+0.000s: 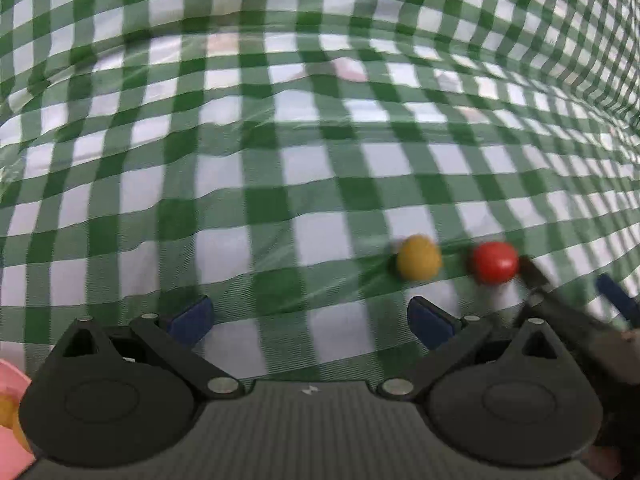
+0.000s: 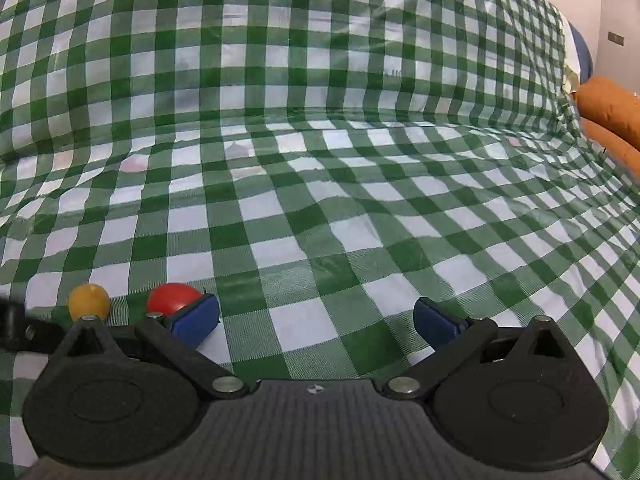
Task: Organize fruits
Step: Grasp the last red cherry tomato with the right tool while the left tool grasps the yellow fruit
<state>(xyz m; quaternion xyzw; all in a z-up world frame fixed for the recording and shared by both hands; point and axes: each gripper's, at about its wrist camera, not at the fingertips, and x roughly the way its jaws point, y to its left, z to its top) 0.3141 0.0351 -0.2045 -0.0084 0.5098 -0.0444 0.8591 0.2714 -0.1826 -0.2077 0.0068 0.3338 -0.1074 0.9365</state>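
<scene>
Status: the task appears partly done at most. Two fruits lie loose on the checked cloth [image 2: 320,208] that covers the surface, and neither hand-held gripper holds anything.

Left hand-held gripper [image 1: 310,320]: jaws wide apart, nothing between them. The yellow fruit [image 1: 419,257] lies ahead of it and to its right, just beyond the right fingertip. The red fruit [image 1: 494,262] lies further right, near the yellow one but not touching it. This view is blurred.

Right hand-held gripper [image 2: 316,318]: jaws wide apart, nothing between them. The red fruit sits just outside its left finger [image 2: 194,318], at the tip; contact cannot be confirmed. The yellow fruit lies further left, clear of the jaws. The gap between the jaws faces bare cloth only.

Containers: one pink container [image 1: 10,416] shows at the bottom left corner of the left wrist view, beside and behind the left hand-held gripper. Only an edge of it is visible. A yellowish item [image 1: 6,410] sits in or against it; its identity cannot be told. The total content of the container is hidden.

Remaining work, as a judgement: both loose fruits still need to be grasped and moved, probably to the pink container. The right hand-held gripper must shift left to centre on the red fruit.

An orange cushion [image 2: 612,112] lies far right of the right hand-held gripper, off the cloth.
</scene>
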